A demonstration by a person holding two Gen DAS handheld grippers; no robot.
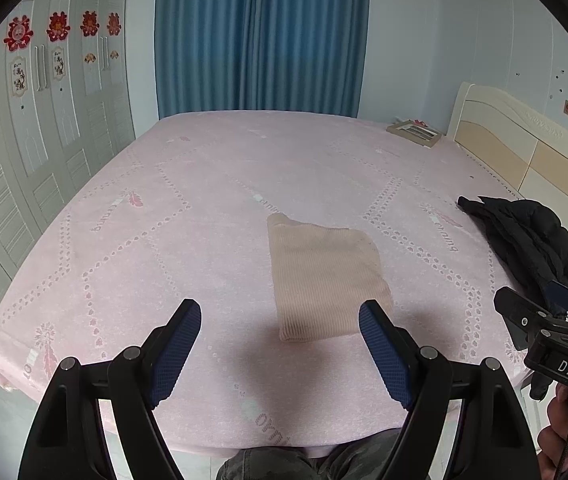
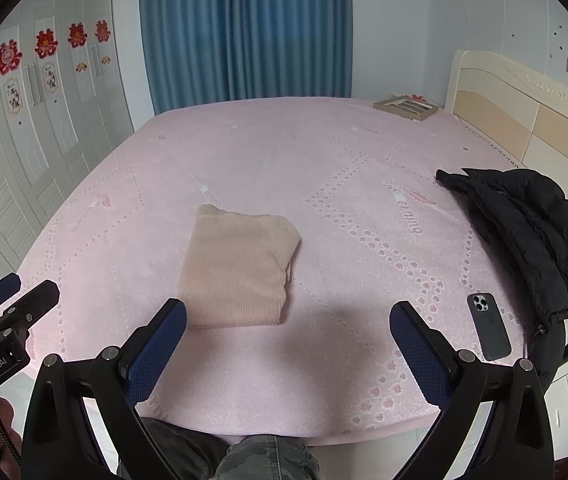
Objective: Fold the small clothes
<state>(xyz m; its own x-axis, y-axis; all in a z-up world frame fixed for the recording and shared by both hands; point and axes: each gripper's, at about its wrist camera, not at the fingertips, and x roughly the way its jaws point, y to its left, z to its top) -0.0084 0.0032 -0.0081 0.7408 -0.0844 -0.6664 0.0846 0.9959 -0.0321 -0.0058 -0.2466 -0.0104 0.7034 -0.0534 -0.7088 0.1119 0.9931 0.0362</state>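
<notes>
A: On the bed with the pink patterned sheet [image 2: 244,152], what is the position of the task item?

B: The folded beige ribbed knit garment [image 2: 238,270] lies flat near the front edge of the bed, folded into a compact rectangle. In the left wrist view the same garment [image 1: 325,280] sits between and just beyond the two fingers.

A: State of the left tool?

B: The left tool [image 1: 280,324] is spread wide, its blue textured pads [image 1: 178,350] well apart. It grips nothing. Its right finger overlaps the garment's near corner in the view; contact cannot be confirmed.

A: State of the right tool?

B: The right tool [image 2: 287,326] is likewise spread wide and grips nothing. Its left pad [image 2: 160,350] lies just beside the garment's near left corner; the bare sheet shows between the fingers.

A: Other items on the bed?

B: A black quilted puffer jacket [image 2: 531,240] is heaped at the right edge, near the cream wooden headboard [image 2: 523,108]. A dark smartphone [image 2: 488,326] lies camera side up, just beside the jacket. A flat brown box [image 2: 405,107] rests at the far right corner. Blue pleated curtains [image 2: 244,28] hang behind the bed.
</notes>
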